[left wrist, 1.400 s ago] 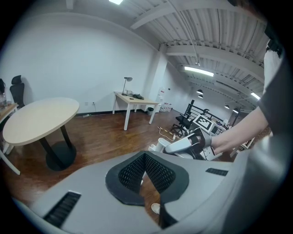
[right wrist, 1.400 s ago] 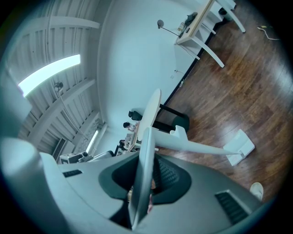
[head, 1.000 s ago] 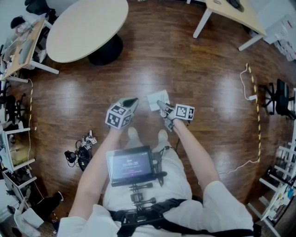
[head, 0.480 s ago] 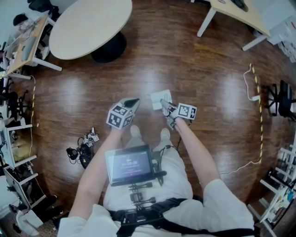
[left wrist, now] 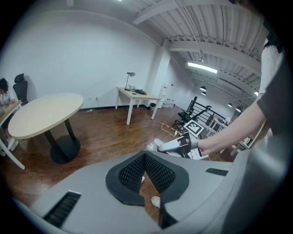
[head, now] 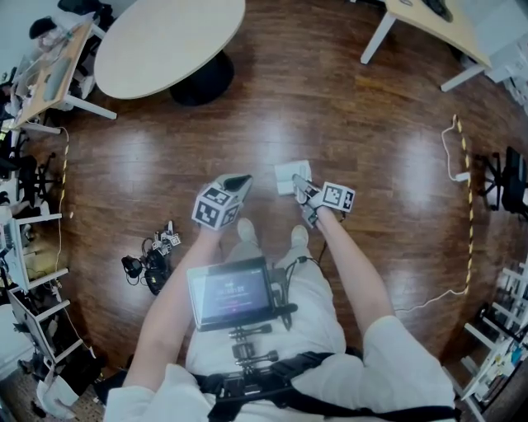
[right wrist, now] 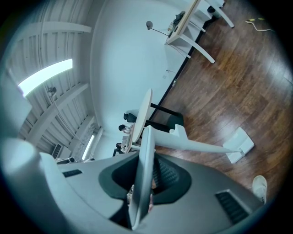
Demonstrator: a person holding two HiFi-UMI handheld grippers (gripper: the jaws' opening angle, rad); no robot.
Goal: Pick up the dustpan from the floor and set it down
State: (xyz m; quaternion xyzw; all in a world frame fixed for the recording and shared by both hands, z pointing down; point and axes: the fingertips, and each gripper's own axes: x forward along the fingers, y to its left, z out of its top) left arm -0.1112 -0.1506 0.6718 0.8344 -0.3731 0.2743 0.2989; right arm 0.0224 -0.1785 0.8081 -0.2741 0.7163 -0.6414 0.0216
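The white long-handled dustpan (head: 293, 175) hangs just in front of the person's feet, its pan (right wrist: 239, 145) low over the wooden floor. My right gripper (head: 303, 189) is shut on the flat upper end of its handle (right wrist: 144, 151), which stands edge-on between the pads. In the left gripper view the right gripper (left wrist: 167, 146) shows at mid right with its marker cube. My left gripper (head: 237, 180) is held to the left of the dustpan, apart from it, its jaws shut with nothing between them (left wrist: 145, 157).
A round pale table (head: 169, 41) stands at the far left and a desk (head: 429, 25) at the far right. A tangle of cables and parts (head: 148, 264) lies on the floor at left, and a yellow cord (head: 466, 165) runs along the right. The person's shoes (head: 246, 232) are under the grippers.
My right gripper has sunk a little with the dustpan still in it. The left gripper has stayed where it was.
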